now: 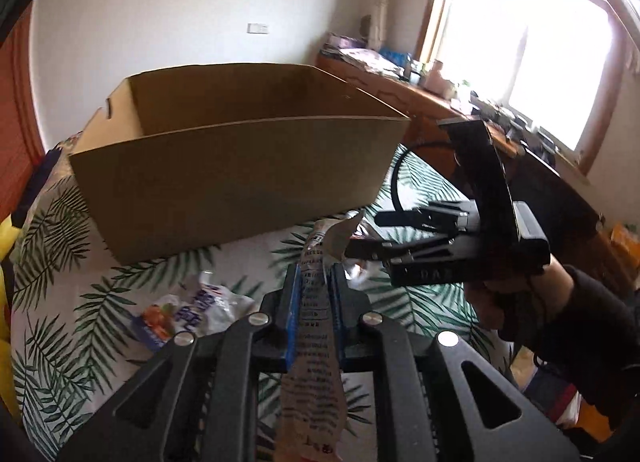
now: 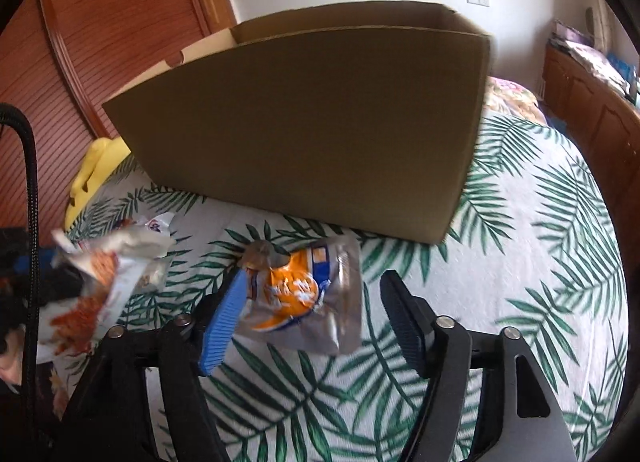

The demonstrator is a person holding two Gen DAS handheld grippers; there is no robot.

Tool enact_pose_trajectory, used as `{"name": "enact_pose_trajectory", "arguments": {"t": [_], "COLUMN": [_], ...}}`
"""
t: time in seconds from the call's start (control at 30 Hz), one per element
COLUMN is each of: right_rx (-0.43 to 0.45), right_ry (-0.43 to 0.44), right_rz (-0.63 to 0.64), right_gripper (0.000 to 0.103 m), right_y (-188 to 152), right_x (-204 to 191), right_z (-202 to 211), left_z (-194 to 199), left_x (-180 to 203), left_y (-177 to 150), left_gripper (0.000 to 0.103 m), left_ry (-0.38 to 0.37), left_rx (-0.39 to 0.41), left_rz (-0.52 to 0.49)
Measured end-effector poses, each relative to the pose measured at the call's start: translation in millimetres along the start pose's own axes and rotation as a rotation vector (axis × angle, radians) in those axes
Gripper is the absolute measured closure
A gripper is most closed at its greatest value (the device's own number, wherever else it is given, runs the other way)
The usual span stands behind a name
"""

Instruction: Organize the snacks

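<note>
Snacks are scattered on the palm-leaf bedspread (image 2: 540,262) right in front of a big open cardboard box (image 1: 240,190), which is the landmark here. From the left wrist view, the left gripper (image 1: 314,290) is pressed nearly together, pinching a pale snack packet (image 1: 316,362) on edge between its blue pads (image 1: 291,302). The packet's back is covered in small printed text, but it's too blurry to read. Its top end pokes up toward the box's near wall.

Just left of that, in front of the box, a crumpled clear bag (image 1: 188,314) with blue characters and an orange picture lies on the bedspread; can't make out the writing either.

The right gripper (image 2: 316,326) is spread wide. An orange-and-silver snack pouch (image 2: 300,298) with white lettering and a blue patch sits between its fingers, right up against the left blue pad (image 2: 224,322), while the right finger stands apart from it. Whether the pouch rests on the bedspread or hangs, I can't tell. It's just in front of the box's near wall.

A yellow plush thing (image 2: 96,170) sits by the box's left corner. A hand (image 1: 492,302) holds the right gripper in the left wrist view.
</note>
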State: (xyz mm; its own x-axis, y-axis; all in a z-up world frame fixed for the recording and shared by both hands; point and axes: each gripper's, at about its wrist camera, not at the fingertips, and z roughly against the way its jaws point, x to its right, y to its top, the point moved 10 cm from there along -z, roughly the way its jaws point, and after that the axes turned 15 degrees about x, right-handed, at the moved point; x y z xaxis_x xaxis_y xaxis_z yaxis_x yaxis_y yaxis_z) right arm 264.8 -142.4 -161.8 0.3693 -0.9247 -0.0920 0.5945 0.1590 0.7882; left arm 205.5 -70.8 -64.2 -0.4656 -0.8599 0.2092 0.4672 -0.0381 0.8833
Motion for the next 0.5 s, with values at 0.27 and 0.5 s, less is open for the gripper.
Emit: {"name": "enact_pose_trajectory", "arguments": {"t": [0.27,0.5], "right_rx": [-0.042,-0.051], "right_ry": [-0.001,-0.034], "right_rz": [0.085,0.184], "right_gripper": [0.029,0.024], "right_y": [-6,-10], "right_x": [-11,-22], "right_z": [-14,-19], "left_z": [0,-3], "left_x": [-33,-39], "left_y": [8,8], "left_gripper": [0.093,0.093], "left_ry": [0.04,0.049], "left_rx": [0.028,0.043], "left_rz": [0.065,0.082]}}
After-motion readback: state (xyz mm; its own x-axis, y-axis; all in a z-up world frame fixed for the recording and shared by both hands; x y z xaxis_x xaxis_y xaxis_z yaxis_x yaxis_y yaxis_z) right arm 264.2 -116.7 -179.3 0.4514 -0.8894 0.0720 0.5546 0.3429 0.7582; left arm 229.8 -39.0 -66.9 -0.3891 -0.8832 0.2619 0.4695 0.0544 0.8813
